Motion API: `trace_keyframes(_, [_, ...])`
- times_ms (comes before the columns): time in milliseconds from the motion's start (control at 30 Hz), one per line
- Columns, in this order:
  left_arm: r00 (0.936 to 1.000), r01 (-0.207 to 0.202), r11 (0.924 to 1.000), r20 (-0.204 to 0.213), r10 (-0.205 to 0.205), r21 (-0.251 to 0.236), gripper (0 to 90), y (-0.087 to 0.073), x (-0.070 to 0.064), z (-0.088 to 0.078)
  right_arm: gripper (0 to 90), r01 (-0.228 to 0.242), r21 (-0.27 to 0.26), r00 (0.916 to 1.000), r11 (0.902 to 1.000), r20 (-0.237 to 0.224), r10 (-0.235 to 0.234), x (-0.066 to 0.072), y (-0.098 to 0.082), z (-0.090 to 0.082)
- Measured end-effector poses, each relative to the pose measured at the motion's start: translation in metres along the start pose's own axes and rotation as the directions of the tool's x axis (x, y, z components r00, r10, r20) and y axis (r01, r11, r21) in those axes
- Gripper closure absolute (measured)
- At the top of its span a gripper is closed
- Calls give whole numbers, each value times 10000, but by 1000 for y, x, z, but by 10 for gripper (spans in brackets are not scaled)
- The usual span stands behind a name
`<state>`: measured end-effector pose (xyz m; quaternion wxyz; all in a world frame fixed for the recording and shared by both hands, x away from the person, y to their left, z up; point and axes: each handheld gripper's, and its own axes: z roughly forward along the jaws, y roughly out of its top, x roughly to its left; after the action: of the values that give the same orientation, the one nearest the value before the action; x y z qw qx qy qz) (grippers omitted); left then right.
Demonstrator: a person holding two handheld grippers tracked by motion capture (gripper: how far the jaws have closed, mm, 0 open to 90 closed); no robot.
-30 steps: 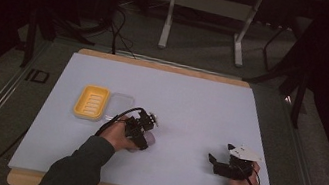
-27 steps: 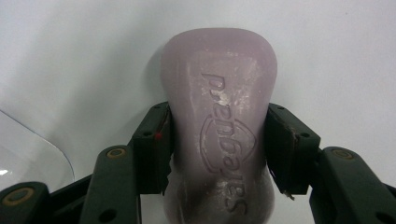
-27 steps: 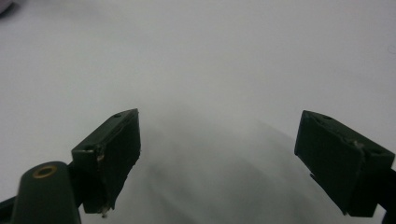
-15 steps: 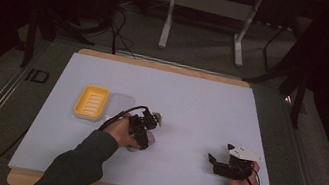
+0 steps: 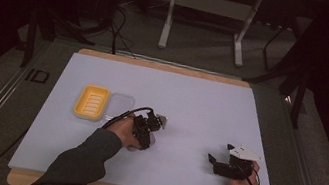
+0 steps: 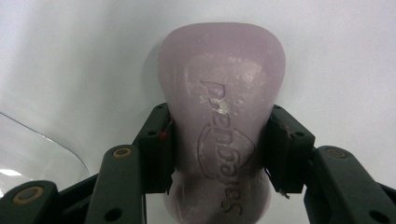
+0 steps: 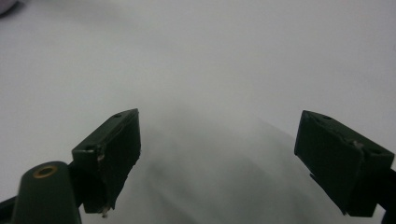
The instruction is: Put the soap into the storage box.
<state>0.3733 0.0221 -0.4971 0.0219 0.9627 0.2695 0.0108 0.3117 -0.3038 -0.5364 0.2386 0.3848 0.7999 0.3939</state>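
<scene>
A pale purple soap bar [image 6: 219, 116] with embossed lettering lies on the white mat, and my left gripper [image 6: 217, 154] is shut on it, one pad pressing each long side. Its jaws have just been closing on the bar. From above, the left gripper [image 5: 145, 131] sits near the mat's middle, just right of a yellow soap dish [image 5: 92, 102] and its clear lid [image 5: 120, 104]. My right gripper [image 5: 215, 163] rests at the front right of the mat, and in its own view the right gripper [image 7: 224, 158] stands open over bare mat with nothing between its jaws.
The white mat [image 5: 201, 103] covers a wooden table top [image 5: 167, 66]. An edge of the clear lid [image 6: 37, 154] shows at the lower left of the left gripper view. Beyond the table are dark floor, cables and a metal stand [image 5: 207, 8].
The left hand and forearm have shifted slightly to the right near the mat's middle. The right hand and its gripper have stayed where they were.
</scene>
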Motion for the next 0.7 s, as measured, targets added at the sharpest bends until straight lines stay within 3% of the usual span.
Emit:
trace_keyframes(167, [9998, -124, 9999, 137, 123, 67, 501, -1, 1, 0, 142, 2, 3, 10000, 10000, -18, -2, 0, 0, 0])
trace_keyframes(433, [9998, -190, 9998, 3, 190, 99, 501, -4, 3, -2, 142, 8, -16, 10000, 10000, -23, -8, 0, 0, 0])
trace_keyframes(700, [10000, -12, 9999, 27, 13, -141, 502, -6, 7, -8, 143, 6, -38, 10000, 10000, -20, -6, 0, 0, 0])
